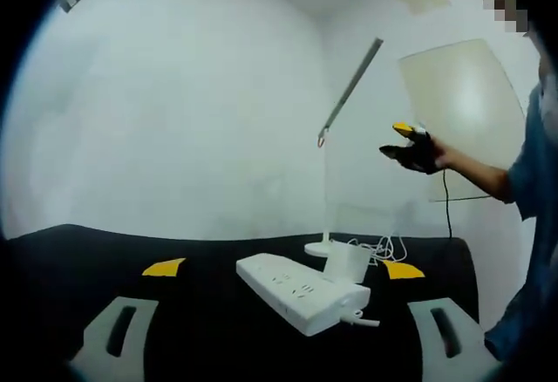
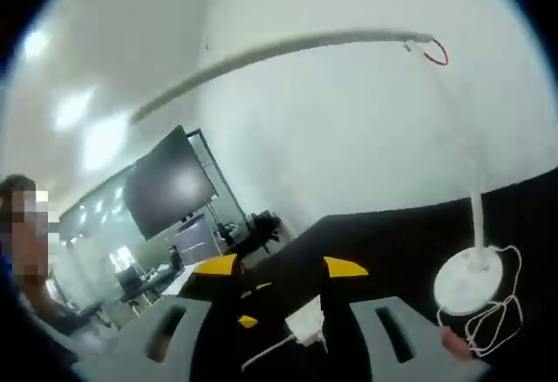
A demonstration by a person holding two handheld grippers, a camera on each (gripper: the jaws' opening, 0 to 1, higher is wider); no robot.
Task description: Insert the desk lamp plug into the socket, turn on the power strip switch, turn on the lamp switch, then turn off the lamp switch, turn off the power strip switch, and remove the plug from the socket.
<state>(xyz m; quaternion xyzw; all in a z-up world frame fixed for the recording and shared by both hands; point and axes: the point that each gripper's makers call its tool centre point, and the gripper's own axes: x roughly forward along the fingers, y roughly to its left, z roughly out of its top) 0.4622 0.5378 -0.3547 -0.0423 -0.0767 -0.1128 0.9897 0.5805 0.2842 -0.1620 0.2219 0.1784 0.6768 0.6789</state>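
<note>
While the white plastic power strip (image 1: 303, 291) lies low in the middle on the black bench (image 1: 78, 251), both tongs (image 1: 288, 334) (image 2: 279, 308) gape wide holding nothing, so the thin white lamp (image 1: 340, 112) could tip if its cord (image 1: 388, 247) gets tugged.

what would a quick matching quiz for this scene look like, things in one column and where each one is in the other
Things
1. power strip
2. desk lamp base
3. right gripper
4. lamp cord

Places
A. held up in the air beside the lamp arm
B. coiled loosely next to the round base
C. lying on the black table, ahead of the left gripper and its open jaws
D. standing at the far side of the table, behind the power strip

Pairs: 1-C, 2-D, 3-A, 4-B
</note>
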